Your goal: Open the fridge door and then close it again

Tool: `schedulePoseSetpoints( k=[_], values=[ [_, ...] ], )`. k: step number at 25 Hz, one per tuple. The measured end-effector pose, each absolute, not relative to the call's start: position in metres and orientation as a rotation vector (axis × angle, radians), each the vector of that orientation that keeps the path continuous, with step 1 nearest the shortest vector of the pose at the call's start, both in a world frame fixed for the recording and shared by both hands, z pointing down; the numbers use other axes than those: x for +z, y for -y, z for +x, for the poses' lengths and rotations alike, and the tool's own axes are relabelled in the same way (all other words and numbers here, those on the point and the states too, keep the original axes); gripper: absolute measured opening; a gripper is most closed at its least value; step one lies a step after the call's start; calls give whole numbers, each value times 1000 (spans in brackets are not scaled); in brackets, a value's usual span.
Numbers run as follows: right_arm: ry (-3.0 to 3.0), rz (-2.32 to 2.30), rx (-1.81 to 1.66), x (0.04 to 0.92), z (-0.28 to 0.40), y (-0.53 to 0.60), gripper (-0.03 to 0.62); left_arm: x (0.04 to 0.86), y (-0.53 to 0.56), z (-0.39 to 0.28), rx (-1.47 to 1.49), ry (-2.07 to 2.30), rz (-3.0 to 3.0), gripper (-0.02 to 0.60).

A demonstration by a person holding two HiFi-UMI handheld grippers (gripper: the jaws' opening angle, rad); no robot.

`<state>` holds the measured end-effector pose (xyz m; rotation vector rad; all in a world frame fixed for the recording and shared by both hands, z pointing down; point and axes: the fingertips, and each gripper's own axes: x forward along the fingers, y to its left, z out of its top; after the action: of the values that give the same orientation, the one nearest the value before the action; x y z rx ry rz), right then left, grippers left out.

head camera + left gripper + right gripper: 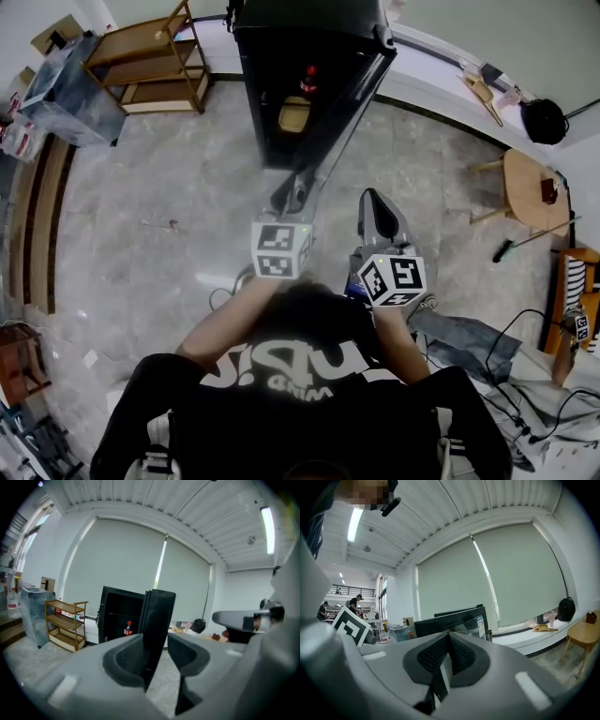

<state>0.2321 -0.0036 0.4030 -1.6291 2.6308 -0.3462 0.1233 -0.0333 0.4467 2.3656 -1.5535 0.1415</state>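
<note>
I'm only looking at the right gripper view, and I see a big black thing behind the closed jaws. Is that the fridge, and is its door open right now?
Observer: Yes, that's the fridge. The head view shows its door swung open, sticking out toward the person.
Operator: Cool! Is there anything inside?
Observer: A red-capped bottle stands on a shelf in there.
Operator: So who's got the door?
Observer: The left gripper. The door's edge sits between its jaws, against one pad, with a thin gap at the other.
</note>
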Motion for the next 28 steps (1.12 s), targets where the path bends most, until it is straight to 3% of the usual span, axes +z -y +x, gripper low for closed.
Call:
schedulePoseSetpoints(
  k=[28],
  values=[
    [-2645, -1562, -368, 413, 300, -1, -3, 450, 28, 142, 162, 1693, 2325, 163]
  ],
)
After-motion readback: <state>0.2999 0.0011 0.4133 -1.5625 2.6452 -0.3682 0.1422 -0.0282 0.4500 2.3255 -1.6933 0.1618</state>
